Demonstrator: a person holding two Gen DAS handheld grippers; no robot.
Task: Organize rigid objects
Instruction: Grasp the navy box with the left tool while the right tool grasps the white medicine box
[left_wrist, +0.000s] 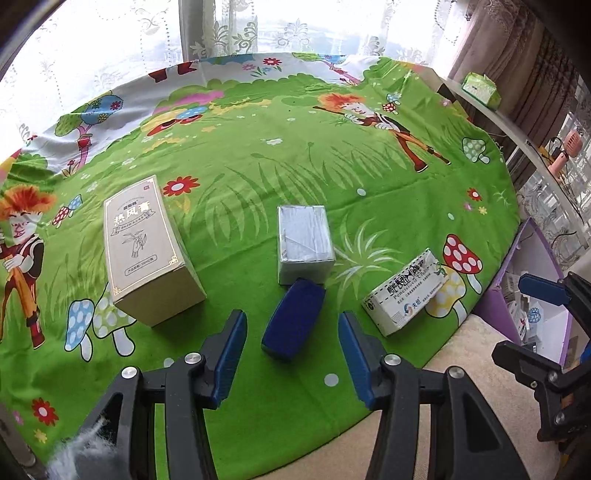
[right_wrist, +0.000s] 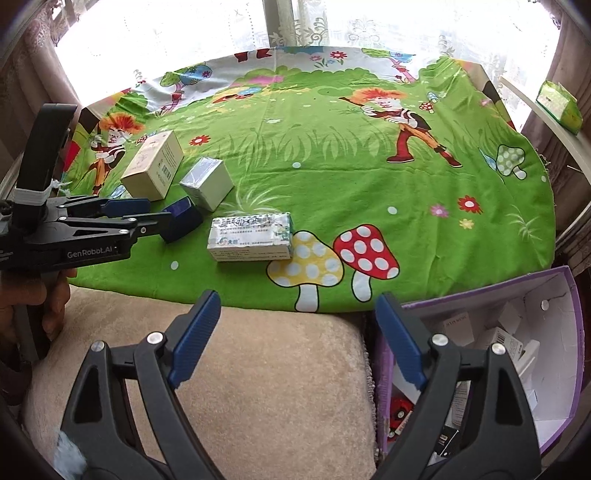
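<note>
The left gripper (left_wrist: 291, 354) has its ribbed blue fingers spread around a dark blue box (left_wrist: 293, 323), not touching. The right gripper (right_wrist: 295, 339) gapes empty above plush beige fabric (right_wrist: 273, 369), beside a purple cardboard bin (right_wrist: 554, 295).

Navy box (left_wrist: 294, 319) on green cartoon-mushroom cloth (left_wrist: 280, 155).

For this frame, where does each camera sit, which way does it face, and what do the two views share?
Left wrist: rides the left gripper, looking forward and down at the dark blue box between its open fingers; the right gripper shows at the right edge.
Right wrist: rides the right gripper, held back off the green cloth over beige carpet and the purple bin; the left gripper and the person's hand show at left.
Shared: cloth, dark blue box, silver box, white medicine box, beige box.
</note>
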